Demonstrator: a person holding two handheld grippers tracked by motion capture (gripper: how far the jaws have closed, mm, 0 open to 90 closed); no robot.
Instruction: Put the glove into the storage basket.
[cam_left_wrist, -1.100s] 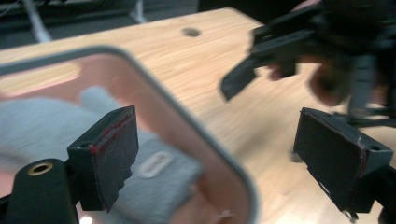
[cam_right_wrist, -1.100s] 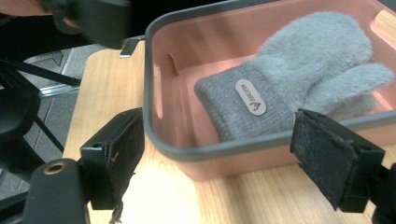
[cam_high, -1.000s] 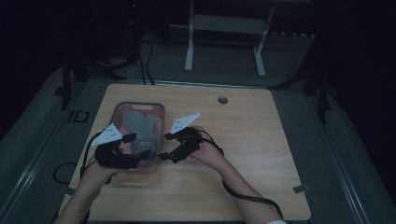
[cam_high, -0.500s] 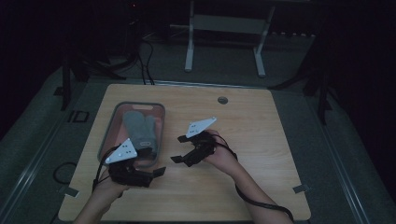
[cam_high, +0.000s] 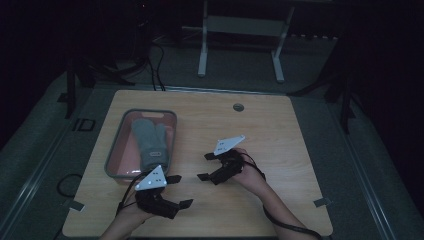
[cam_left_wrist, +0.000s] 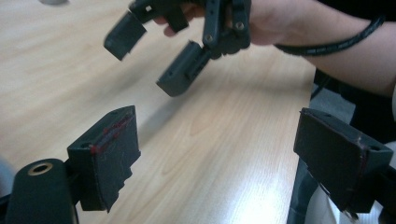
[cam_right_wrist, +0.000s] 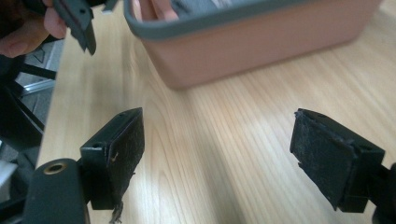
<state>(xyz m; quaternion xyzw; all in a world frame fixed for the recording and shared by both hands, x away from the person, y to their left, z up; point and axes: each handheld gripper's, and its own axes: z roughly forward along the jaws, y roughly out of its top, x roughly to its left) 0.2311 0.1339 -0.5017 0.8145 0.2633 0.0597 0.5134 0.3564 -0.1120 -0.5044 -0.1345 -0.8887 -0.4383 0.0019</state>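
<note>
A grey mitten (cam_high: 150, 141) lies flat inside a pink tray with a grey rim (cam_high: 114, 152) on the left of the wooden table. My left gripper (cam_high: 179, 191) hovers near the table's front edge, just below the tray's near right corner, open and empty. In its own view the left gripper (cam_left_wrist: 224, 158) spans bare wood. My right gripper (cam_high: 205, 166) sits mid-table to the right of the tray, open and empty, jaws pointing left. The right gripper (cam_right_wrist: 219, 154) faces the tray's pink wall (cam_right_wrist: 261, 42) in its own view.
A round cable port (cam_high: 238, 107) is set into the far side of the table (cam_high: 280, 135). The right gripper's cable (cam_high: 280, 225) trails off the front edge. A metal stand (cam_high: 240, 30) is on the floor behind.
Both grippers have pulled back from the tray: the left toward the front edge, the right out to the right. The mitten stays in the tray, uncovered.
</note>
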